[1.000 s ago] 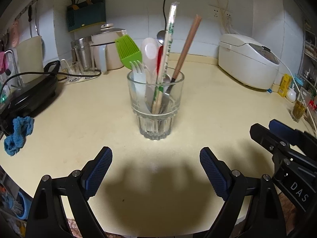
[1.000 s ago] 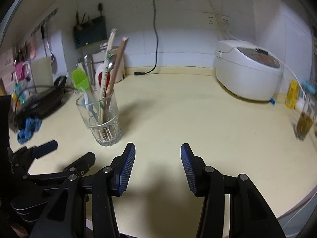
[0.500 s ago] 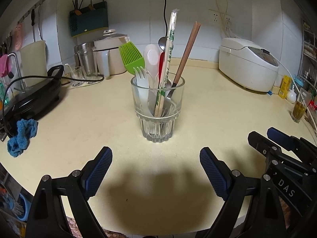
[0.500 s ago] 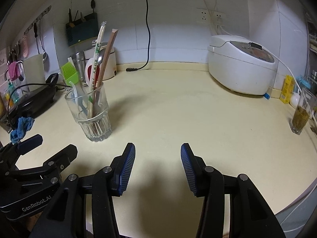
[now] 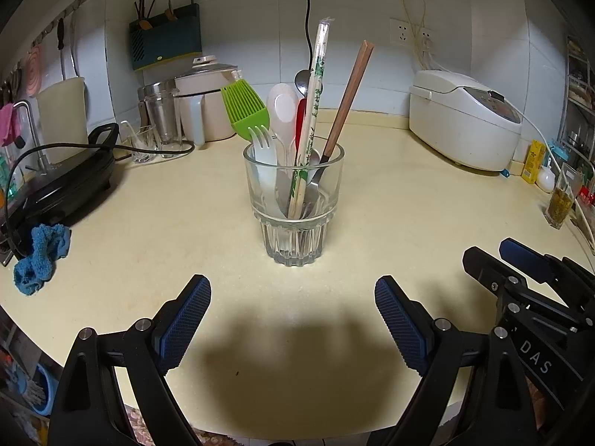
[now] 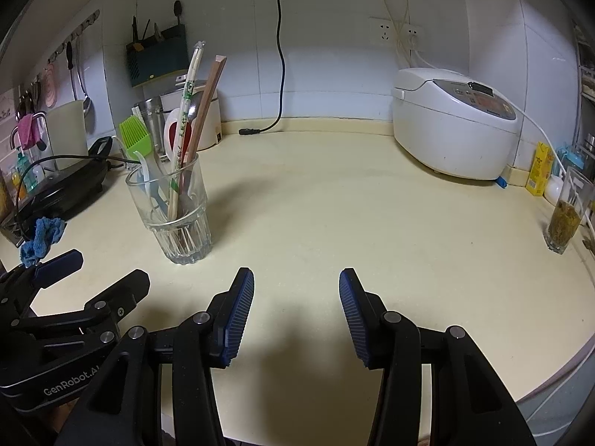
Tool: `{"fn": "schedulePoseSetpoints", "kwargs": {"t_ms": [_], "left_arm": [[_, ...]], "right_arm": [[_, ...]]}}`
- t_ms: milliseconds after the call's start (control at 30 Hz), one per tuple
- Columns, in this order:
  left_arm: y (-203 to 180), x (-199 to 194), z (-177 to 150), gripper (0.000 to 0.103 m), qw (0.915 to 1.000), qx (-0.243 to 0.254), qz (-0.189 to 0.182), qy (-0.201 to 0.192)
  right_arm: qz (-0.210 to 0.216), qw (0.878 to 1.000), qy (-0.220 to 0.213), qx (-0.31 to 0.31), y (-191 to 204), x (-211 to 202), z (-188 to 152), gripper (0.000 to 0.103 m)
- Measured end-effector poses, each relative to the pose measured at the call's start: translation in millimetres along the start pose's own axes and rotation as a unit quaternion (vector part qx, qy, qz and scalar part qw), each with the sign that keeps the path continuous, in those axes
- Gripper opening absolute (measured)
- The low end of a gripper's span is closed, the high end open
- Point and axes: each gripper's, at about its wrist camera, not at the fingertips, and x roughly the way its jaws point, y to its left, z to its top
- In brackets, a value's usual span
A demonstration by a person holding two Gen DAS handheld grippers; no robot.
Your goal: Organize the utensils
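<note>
Glass tumbler packed with upright utensils stands on your cream worktop straight ahead of your left claw, ahead-left of your right claw, both claws spread wide, gripping nothing.

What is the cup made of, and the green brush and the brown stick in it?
The cup looks like clear glass: you see the utensils through it, and its base is ribbed. The green brush seems soft silicone, matte with moulded bristles. The brown stick looks like wood, a square-ended chopstick, though it may be plastic.
</note>
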Motion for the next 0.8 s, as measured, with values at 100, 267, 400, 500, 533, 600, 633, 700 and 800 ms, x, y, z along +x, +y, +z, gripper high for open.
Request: {"fn": "schedulePoseSetpoints", "kwargs": {"t_ms": [100, 267, 400, 500, 533, 600, 633, 700, 800], "left_arm": [[0.0, -0.3, -0.3, 0.092, 1.0000, -0.001, 0.000, -0.001], [-1.2, -0.5, -0.7, 0.092, 1.0000, 0.000, -0.002, 0.000], [-2.6, -2.0, -1.3, 0.092, 1.0000, 0.001, -0.002, -0.001], [-3.1, -2.1, -1.5, 0.092, 1.0000, 0.001, -0.002, -0.001], [-3.2, -2.1, -1.6, 0.092, 1.0000, 0.001, -0.001, -0.001], [-3.1, -2.3, -1.6, 0.092, 1.0000, 0.001, -0.001, -0.001], [-3.6, -2.4, -1.8, 0.092, 1.0000, 0.001, -0.001, -0.001], [-3.2, -2.4, -1.7, 0.092, 1.0000, 0.001, -0.001, -0.002], [-3.7, -2.3, -2.0, 0.092, 1.0000, 0.001, -0.001, -0.002]], "right_arm": [[-0.001, 1.000, 0.001, 0.001, -0.1, -0.5, 0.0, 0.049], [-0.001, 1.000, 0.000, 0.000, -0.5, 0.1, 0.1, 0.048], [0.000, 1.000, 0.000, 0.000, -0.4, -0.5, 0.0, 0.049], [0.000, 1.000, -0.001, 0.000, -1.1, -0.5, 0.2, 0.049], [0.000, 1.000, -0.003, 0.000, -1.2, -0.9, 0.2, 0.049], [0.000, 1.000, -0.003, 0.001, -1.6, -1.6, 0.1, 0.049], [0.000, 1.000, -0.003, 0.001, -1.6, -1.5, 0.0, 0.049], [0.000, 1.000, -0.004, 0.001, -1.6, -1.6, 0.1, 0.049], [0.000, 1.000, -0.004, 0.001, -1.6, -1.5, -0.1, 0.049]]}}
